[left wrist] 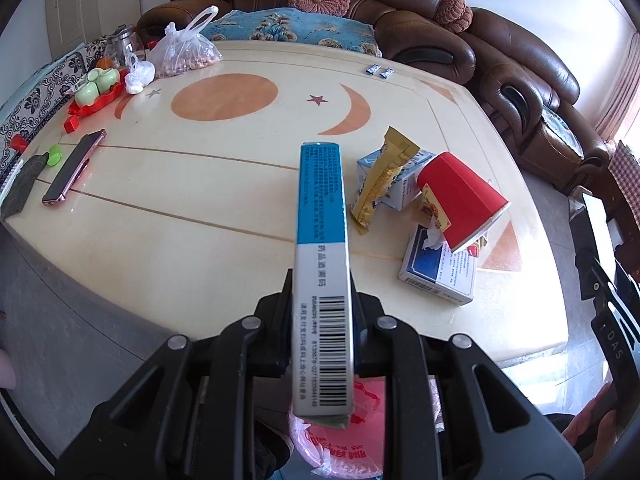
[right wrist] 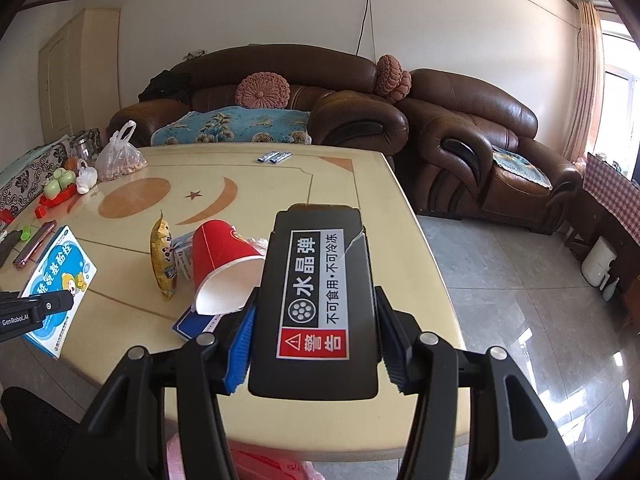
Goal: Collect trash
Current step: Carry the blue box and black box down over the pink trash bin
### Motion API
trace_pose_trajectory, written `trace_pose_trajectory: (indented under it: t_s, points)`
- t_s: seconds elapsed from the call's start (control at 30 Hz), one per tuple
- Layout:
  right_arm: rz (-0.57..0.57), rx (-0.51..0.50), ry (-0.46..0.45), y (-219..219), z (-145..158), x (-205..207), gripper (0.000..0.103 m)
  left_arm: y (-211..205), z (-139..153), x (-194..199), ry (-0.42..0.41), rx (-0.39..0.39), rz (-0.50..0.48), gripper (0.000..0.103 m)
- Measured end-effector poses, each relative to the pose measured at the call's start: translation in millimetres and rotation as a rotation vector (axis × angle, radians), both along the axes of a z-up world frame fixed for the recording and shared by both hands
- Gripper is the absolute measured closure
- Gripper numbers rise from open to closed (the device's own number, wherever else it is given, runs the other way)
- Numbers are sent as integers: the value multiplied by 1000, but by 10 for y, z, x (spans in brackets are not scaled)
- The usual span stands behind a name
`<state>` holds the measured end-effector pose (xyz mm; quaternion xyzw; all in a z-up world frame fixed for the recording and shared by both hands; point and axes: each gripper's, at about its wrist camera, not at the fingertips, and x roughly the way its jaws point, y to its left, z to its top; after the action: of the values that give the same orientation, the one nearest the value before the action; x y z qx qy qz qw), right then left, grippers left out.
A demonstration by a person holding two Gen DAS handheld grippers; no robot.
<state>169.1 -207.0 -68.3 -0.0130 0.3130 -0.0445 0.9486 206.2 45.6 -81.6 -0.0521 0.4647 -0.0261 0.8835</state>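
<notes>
My left gripper [left wrist: 322,320] is shut on a blue and white medicine box [left wrist: 322,256], held edge-up above the table's near edge; the same box shows in the right wrist view [right wrist: 60,284]. My right gripper [right wrist: 314,340] is shut on a black box with a warning label [right wrist: 320,300]. On the table lie a tipped red paper cup [left wrist: 460,200] [right wrist: 220,260], a yellow snack wrapper [left wrist: 380,180] [right wrist: 162,258], a blue and white box [left wrist: 440,272] under the cup, and a small carton [left wrist: 404,176]. A pink plastic bag [left wrist: 340,452] sits below my left gripper.
The cream table [left wrist: 200,200] holds a phone [left wrist: 74,172], a bag of nuts [left wrist: 184,52], a red tray with green cups [left wrist: 96,88] and two small sachets [left wrist: 380,71]. Brown leather sofas [right wrist: 460,128] stand behind and to the right. Tiled floor [right wrist: 520,300] lies right.
</notes>
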Motion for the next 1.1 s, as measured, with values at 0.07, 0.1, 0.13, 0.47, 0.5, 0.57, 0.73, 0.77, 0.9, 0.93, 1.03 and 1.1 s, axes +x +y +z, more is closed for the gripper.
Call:
trace_pose_trajectory:
  t_s: [0.07,0.1,0.13,0.47,0.5,0.57,0.73,0.77,0.9,0.93,1.03,1.1]
  points:
    - [11,-2,-7,44,54,-129,51,-22,46,-120,-14,11,-13,81]
    - [16,-2,-9,67,75,-192,51,-27,69,-178,-20,17,-17,81]
    - [22,3,-12,93,100,-248,51,-33,90,-240,-26,20,-23,81]
    - [88,3,-19,348,198,-873,51,-165,176,-838,-63,35,-91,81]
    - [95,7,-16,367,199,-932,51,-180,170,-890,-66,34,-100,81]
    - [109,13,-9,393,190,-1030,51,-219,143,-993,-74,47,-110,81]
    - [129,-5,14,448,121,-1259,51,-268,3,-1181,-46,61,-138,81]
    - [132,-8,21,466,98,-1297,51,-280,-31,-1224,-41,61,-144,81]
    - [144,-26,52,493,-8,-1443,51,-315,-207,-1346,-7,55,-173,81]
    - [144,-29,61,509,-35,-1466,51,-318,-254,-1360,5,50,-182,81]
    - [146,-26,93,505,-158,-1513,51,-329,-407,-1409,40,25,-215,81]
    - [146,-18,116,496,-247,-1528,51,-332,-509,-1430,64,4,-234,81]
